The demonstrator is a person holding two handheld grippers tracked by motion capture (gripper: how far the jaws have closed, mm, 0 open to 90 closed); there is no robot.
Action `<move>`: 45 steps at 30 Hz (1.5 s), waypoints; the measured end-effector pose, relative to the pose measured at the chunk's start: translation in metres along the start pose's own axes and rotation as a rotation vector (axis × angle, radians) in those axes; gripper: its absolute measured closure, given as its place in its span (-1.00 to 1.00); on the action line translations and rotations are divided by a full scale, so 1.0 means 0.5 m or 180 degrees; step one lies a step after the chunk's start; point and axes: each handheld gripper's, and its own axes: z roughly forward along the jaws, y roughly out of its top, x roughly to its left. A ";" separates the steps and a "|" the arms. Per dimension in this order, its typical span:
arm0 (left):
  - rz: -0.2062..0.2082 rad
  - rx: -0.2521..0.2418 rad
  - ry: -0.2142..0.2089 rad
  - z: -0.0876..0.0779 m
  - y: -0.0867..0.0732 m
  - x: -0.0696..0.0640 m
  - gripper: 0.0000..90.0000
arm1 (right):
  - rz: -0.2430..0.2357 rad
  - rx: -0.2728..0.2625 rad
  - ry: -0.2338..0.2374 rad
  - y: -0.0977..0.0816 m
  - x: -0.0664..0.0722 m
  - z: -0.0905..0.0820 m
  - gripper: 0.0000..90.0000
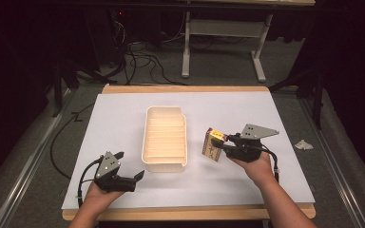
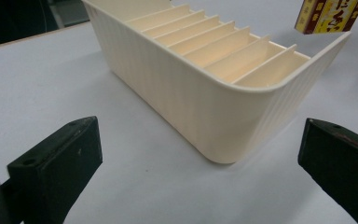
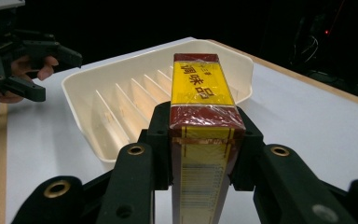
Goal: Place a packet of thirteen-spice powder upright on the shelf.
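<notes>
one cream divided tray (image 1: 165, 164) sits mid-table. one yellow-and-red box (image 1: 213, 144) is clamped in the right gripper (image 1: 224, 145), lifted just right of the tray. the left gripper (image 1: 129, 166) gapes wide, empty, near the tray's near corner.

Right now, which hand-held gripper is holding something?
The right hand-held gripper, shut on the yellow-and-red box. The left hand-held gripper is open beside the tray.

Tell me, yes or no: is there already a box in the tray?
No. Every slot of the tray is bare, and the box is in the right gripper beside it.
</notes>
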 end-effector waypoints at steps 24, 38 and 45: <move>-0.0033 -0.0015 -0.0064 0.008 0.003 -0.006 -1.00 | -0.0215 -0.0122 0.0340 0.063 0.004 0.034 0.51; -0.0031 -0.0042 -0.0052 0.001 0.004 -0.007 -1.00 | -0.0343 -0.0215 0.0558 0.090 0.020 0.049 0.51; -0.0044 -0.0022 -0.0051 0.000 0.002 -0.005 -1.00 | -0.0420 -0.0226 0.0768 0.097 0.025 0.064 0.51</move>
